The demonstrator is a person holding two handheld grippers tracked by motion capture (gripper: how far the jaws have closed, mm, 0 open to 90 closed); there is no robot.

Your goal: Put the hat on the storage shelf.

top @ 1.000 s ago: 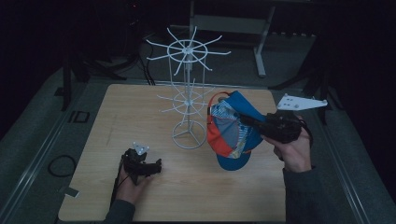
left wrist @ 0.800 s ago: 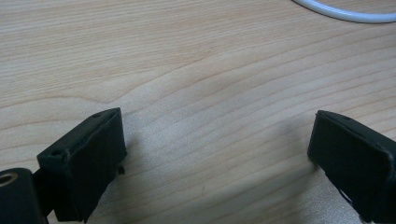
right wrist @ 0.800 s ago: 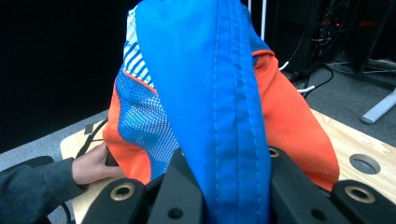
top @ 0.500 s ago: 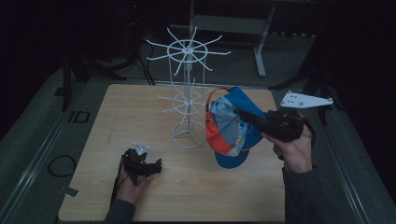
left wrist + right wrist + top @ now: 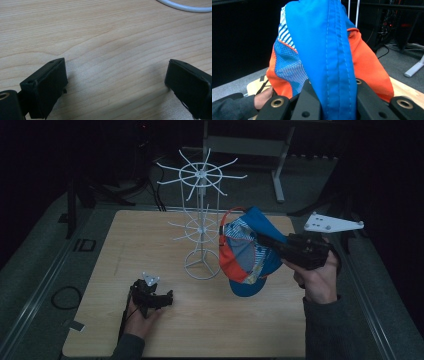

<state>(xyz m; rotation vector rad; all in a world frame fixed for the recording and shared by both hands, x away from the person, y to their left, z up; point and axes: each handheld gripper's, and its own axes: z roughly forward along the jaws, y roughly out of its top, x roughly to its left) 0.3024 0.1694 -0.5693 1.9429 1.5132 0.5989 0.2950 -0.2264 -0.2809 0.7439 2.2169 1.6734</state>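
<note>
A blue and orange cap (image 5: pixel 245 252) with a striped mesh panel hangs in the air just right of the white wire rack (image 5: pixel 201 220). My right gripper (image 5: pixel 265 241) is shut on the cap's blue fabric (image 5: pixel 329 62), which is squeezed between its jaws in the right gripper view. The cap's brim hangs down toward the table. My left gripper (image 5: pixel 167 297) rests on the wooden table (image 5: pixel 150 235) at the front left, open, its two black fingers (image 5: pixel 46 85) wide apart with bare wood between them.
The rack's round base (image 5: pixel 201 266) stands mid-table, and its rim (image 5: pixel 185 7) curves across the far edge of the left gripper view. Prongs stick out from the rack at two levels. Dark floor, cables and a desk frame (image 5: pixel 280 170) lie beyond the table.
My right gripper has lifted the cap a little higher beside the rack. The left gripper has stayed where it was.
</note>
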